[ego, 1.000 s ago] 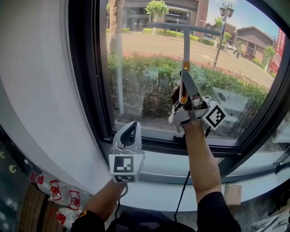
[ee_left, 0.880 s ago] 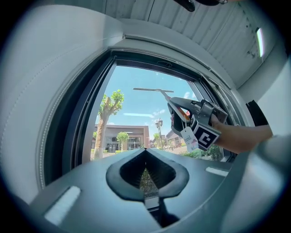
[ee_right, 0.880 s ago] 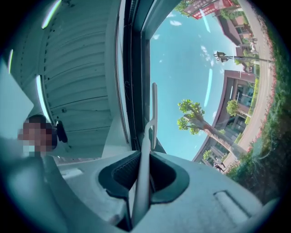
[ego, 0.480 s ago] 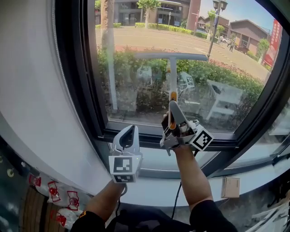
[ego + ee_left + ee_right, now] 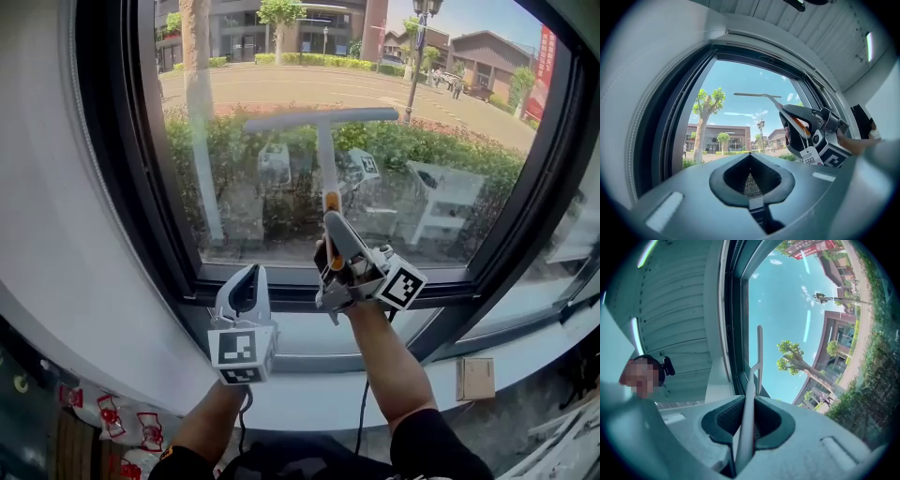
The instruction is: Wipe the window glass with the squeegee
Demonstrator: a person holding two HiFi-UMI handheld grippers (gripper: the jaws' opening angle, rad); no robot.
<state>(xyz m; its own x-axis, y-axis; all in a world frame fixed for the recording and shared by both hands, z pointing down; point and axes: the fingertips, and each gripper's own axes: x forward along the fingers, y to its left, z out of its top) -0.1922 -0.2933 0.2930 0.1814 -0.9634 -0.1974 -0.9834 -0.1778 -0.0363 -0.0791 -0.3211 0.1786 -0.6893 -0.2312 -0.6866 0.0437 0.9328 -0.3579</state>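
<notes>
we see the pale grey t-shaped squeegee point(image 5: 324, 155) upright before the clear window glass point(image 5: 459, 112), its long flat blade level across the pane. we cannot tell whether the blade touches. its orange grip is mostly hidden inside the right gripper point(image 5: 330, 230), whose ribbed dark jaws clamp the slim shaft. the left gripper point(image 5: 247, 277), low beside the dark window frame point(image 5: 127, 169), has its jaws pressed together on nothing.

A wide pane of window glass point(image 5: 253, 84) sits in a thick dark metal frame point(image 5: 122, 187), with a smooth pale grey wall point(image 5: 37, 187) to its left and a light grey sill point(image 5: 300, 398) beneath. Bright sun falls outside on a paved road point(image 5: 309, 89), a green hedge point(image 5: 459, 150) and a pale tree trunk point(image 5: 200, 141). Overhead runs a ribbed grey ceiling point(image 5: 787, 18) with a strip light point(image 5: 868, 47). A small brown cardboard box point(image 5: 475, 378) lies below the sill.
</notes>
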